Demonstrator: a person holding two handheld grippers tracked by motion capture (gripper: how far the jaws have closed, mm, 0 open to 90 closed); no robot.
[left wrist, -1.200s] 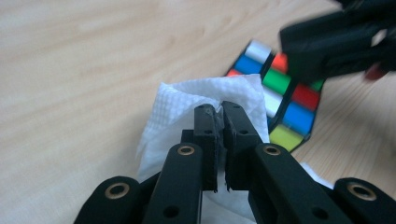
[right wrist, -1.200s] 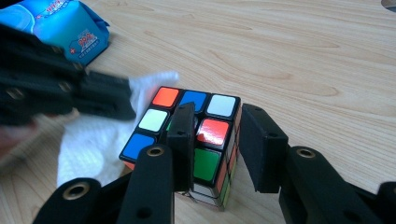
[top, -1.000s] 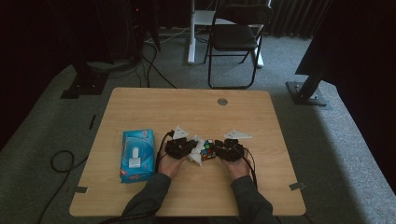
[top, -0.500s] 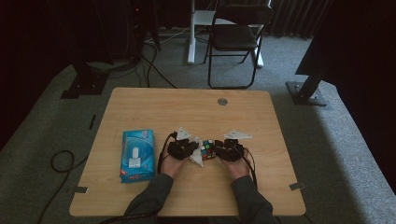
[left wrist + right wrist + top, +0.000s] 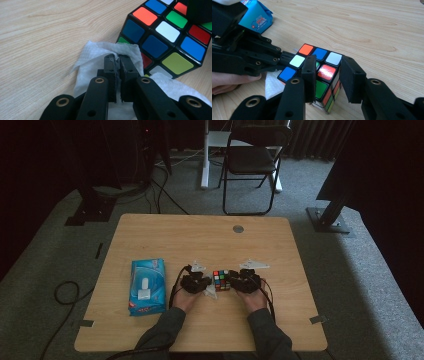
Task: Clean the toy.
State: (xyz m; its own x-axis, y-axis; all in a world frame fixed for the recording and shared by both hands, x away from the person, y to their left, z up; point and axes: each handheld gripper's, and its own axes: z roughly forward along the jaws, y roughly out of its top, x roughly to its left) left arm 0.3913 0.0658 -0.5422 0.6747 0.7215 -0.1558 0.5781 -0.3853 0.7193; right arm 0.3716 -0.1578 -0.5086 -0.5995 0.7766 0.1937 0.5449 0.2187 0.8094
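White wipe point(image 5: 87, 62) pinched in left tongs point(image 5: 117, 60); right tongs point(image 5: 328, 75) clamp cube point(image 5: 319, 72).

A light wooden table point(image 5: 165, 235) bears a blue tissue pack point(image 5: 147, 286), a colour cube point(image 5: 221, 280) and a white wipe point(image 5: 92, 60).

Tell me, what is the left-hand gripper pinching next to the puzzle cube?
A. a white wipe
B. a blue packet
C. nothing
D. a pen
A: in the left gripper view the left gripper has its jaws closed on a white wipe, right beside the puzzle cube.
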